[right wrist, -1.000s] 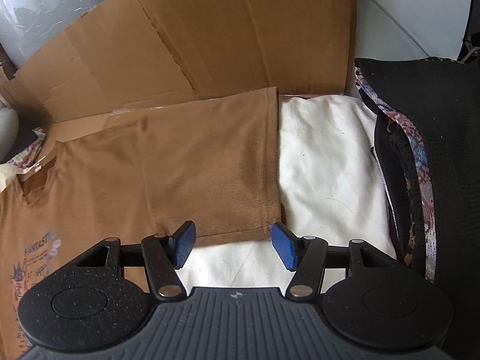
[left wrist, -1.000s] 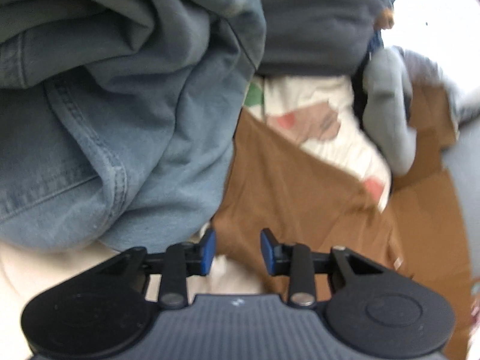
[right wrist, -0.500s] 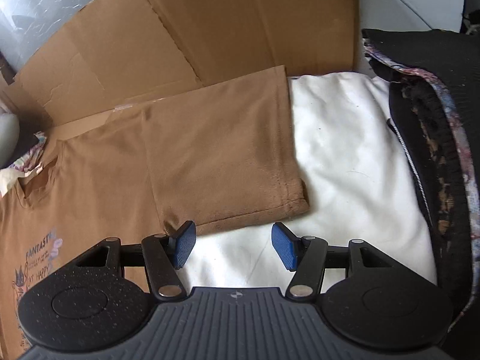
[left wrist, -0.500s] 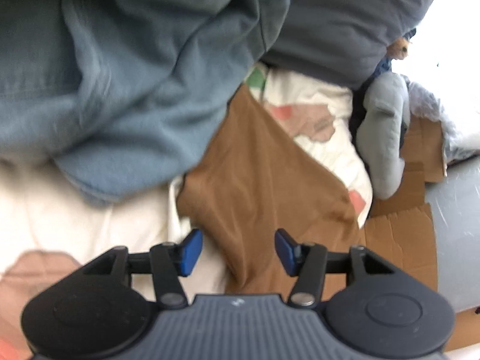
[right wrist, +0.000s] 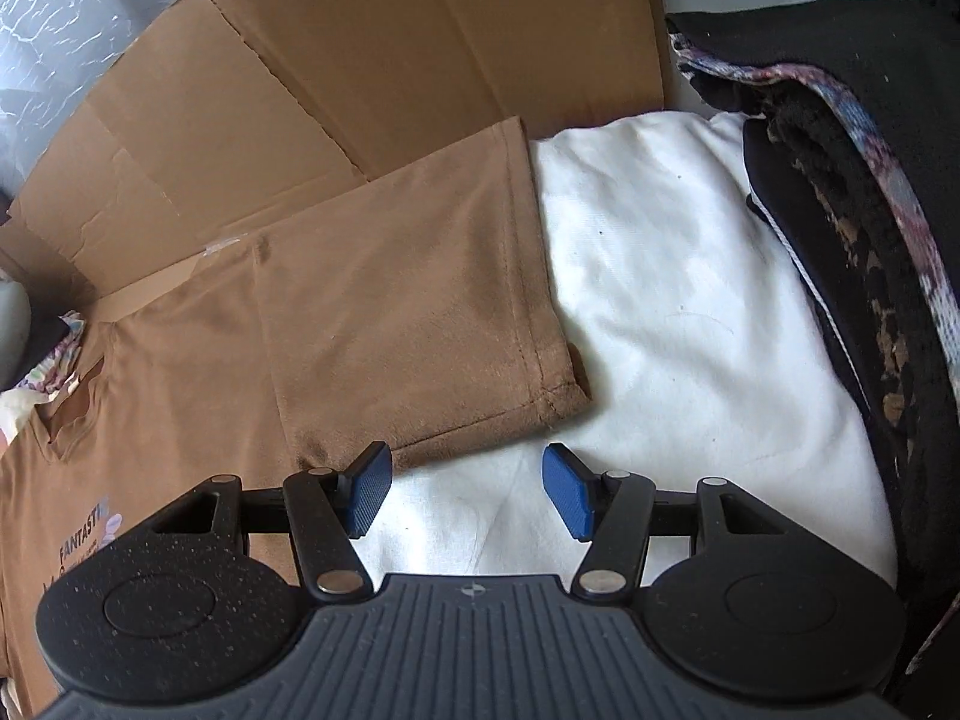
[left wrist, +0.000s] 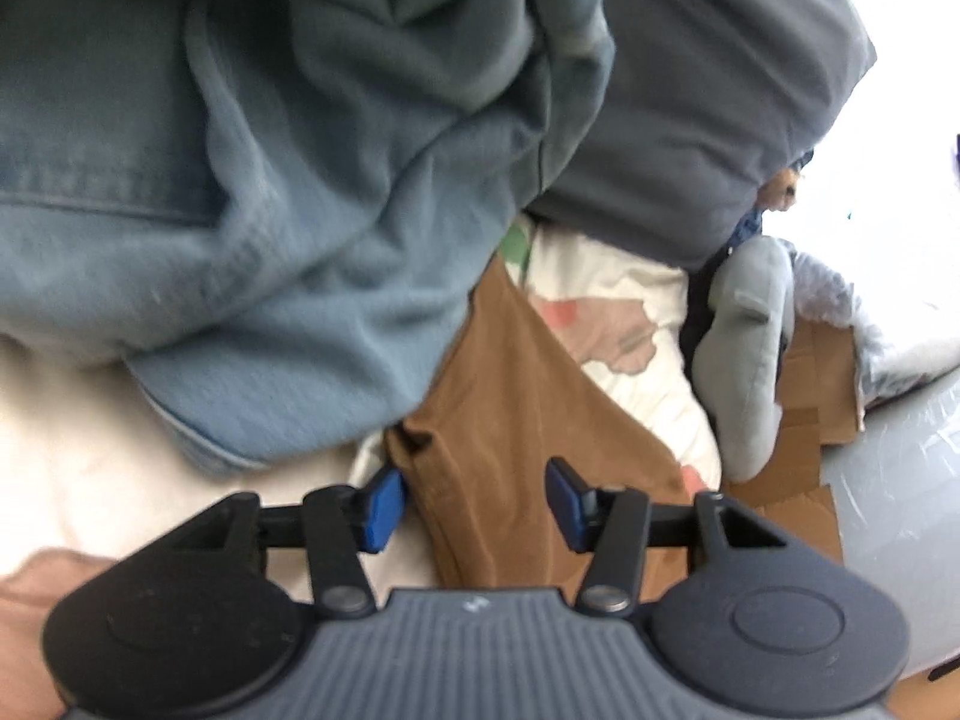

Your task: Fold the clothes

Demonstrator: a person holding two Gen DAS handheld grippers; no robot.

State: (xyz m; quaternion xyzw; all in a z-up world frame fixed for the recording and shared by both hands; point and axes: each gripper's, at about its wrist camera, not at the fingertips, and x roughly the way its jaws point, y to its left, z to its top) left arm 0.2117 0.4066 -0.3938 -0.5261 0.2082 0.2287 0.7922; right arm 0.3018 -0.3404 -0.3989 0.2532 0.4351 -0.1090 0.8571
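Note:
A brown T-shirt (right wrist: 180, 396) lies flat on white bedding (right wrist: 690, 312), its sleeve (right wrist: 408, 300) spread toward the cardboard. My right gripper (right wrist: 468, 492) hovers open just in front of the sleeve's hem, with only white bedding between its blue pads. In the left wrist view the brown T-shirt (left wrist: 516, 396) shows its other end, a folded corner. My left gripper (left wrist: 474, 504) straddles that corner; its jaws are closing, the brown cloth lies between them, and the pads do not press on it.
A blue denim garment (left wrist: 270, 210) and a grey garment (left wrist: 690, 90) are heaped behind the left gripper. A grey plush toy (left wrist: 750, 348) lies on the right. Flattened cardboard (right wrist: 360, 60) backs the shirt. Black patterned clothing (right wrist: 870, 240) is piled at the right.
My left gripper has opened wider, rolled and dropped onto the brown shirt's corner. My right gripper has sunk closer to the sleeve's hem, still open.

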